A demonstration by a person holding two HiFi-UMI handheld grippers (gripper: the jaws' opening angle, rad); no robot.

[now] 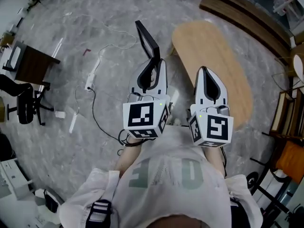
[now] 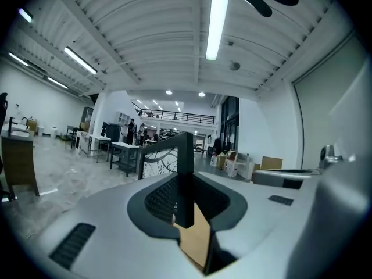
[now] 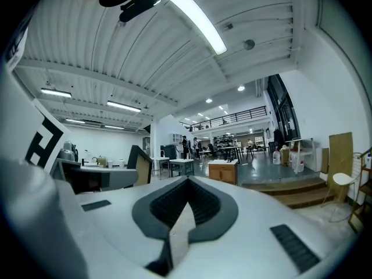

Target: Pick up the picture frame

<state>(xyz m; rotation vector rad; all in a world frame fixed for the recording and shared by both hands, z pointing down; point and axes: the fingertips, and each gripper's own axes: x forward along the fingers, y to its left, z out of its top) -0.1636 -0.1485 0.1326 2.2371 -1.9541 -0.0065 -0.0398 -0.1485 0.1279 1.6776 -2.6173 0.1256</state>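
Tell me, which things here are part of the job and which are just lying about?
In the job:
- picture frame, held between the jaws of the left gripper

Just lying about:
- wooden table
- power strip on the floor
- office chair
- dark desk
- right gripper, shut on nothing

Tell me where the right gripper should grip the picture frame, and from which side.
Take the picture frame by its free upper border, likely from above, jaws astride the thin edge. The left gripper is shut on its near edge, and its flat tan back faces the right gripper, so a sideways approach meets no graspable edge.
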